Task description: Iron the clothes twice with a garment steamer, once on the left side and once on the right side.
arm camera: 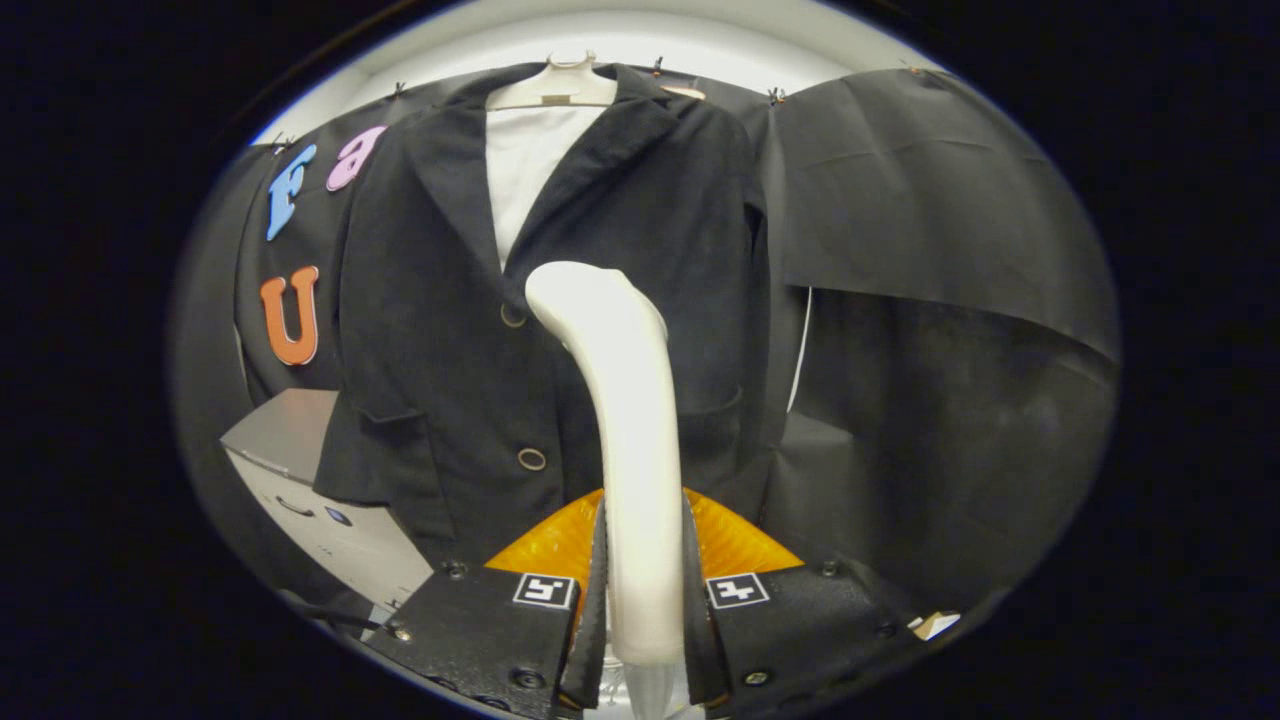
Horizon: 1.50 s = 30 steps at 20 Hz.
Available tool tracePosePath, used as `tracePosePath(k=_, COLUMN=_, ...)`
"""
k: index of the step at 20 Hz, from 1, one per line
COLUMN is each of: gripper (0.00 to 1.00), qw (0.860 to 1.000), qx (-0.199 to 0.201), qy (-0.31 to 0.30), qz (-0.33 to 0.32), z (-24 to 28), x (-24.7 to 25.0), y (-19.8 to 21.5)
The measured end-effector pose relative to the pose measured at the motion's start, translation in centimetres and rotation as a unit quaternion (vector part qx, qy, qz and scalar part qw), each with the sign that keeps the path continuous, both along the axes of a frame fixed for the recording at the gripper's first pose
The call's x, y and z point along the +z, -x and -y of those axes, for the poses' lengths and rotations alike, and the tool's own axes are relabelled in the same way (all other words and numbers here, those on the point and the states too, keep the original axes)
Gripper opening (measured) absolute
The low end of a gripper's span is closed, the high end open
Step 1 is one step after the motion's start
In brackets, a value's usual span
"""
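Note:
A black jacket [440,330] hangs on a white hanger [556,88] over a white inner garment [525,165], straight ahead of the fingers. The white garment steamer [625,400] stands upright between my fingers, its curved head level with the jacket's upper button [512,316] and just right of the button line. My gripper [645,590] is shut on the steamer's handle, both fingers pressing its sides. An orange part [545,545] of the steamer shows behind the fingers. I cannot tell whether the head touches the cloth.
A grey and white cabinet [300,470] stands low to the left of the jacket. Black cloth [930,300] drapes the booth wall to the right, with a flap hanging over it.

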State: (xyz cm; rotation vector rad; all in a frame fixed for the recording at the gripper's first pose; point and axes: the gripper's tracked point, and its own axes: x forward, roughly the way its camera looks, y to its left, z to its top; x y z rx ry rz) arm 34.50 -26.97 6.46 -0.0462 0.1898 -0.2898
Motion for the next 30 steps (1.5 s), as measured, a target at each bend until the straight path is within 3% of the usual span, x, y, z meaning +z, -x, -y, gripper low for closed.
tracePosePath(k=30, gripper=0.35, qw=0.99, qx=-0.031, qy=-0.027, qz=-0.133, z=0.2, x=-17.7, y=2.1)
